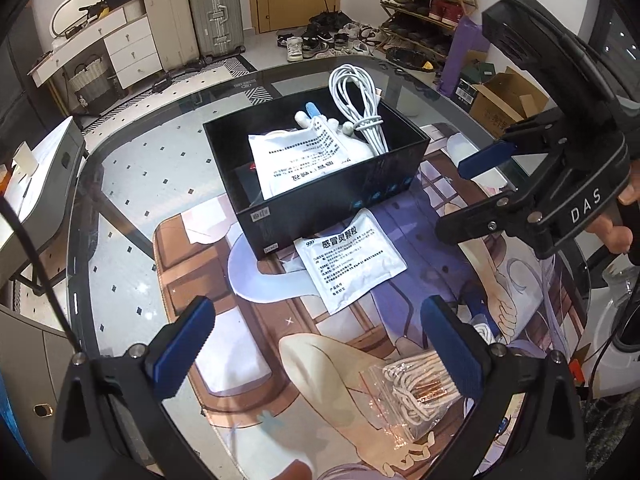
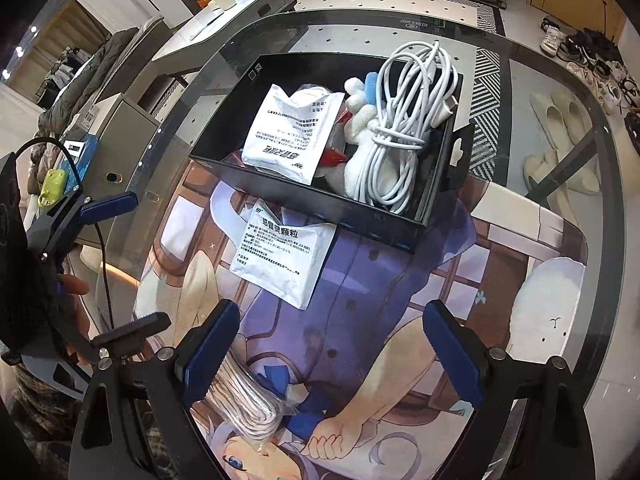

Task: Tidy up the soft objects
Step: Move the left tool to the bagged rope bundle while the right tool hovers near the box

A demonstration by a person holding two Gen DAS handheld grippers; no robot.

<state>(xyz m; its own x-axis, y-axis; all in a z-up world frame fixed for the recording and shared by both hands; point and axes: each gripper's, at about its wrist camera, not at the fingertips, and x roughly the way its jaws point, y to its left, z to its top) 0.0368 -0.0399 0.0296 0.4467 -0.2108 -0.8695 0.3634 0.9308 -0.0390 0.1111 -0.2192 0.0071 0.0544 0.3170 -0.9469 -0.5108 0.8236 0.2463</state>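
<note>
A black box was set on the printed mat covering the glass table, toward the table's far edge. Inside it, a white sachet was leaned against one wall, a white plush toy with a blue part was lodged beside it, and a coiled white cable was packed at the box's other end, its loops rising above the rim. A second white sachet with black print was laid flat on the mat, touching the box's near wall. A clear bag of braided cord was placed nearer the table's near edge, just beside one finger of the left gripper; in the right wrist view the same bag was seen under the left-hand finger of the right gripper.

Both grippers were held above the mat with their jaws spread wide and nothing between the blue pads. The left gripper was positioned over the near part of the mat, facing the box. The right gripper was seen in the left wrist view raised at the table's right edge, a hand wrapped around its handle.

Suitcases, a white drawer unit and a shoe rack were seen beyond the table's far edge.
</note>
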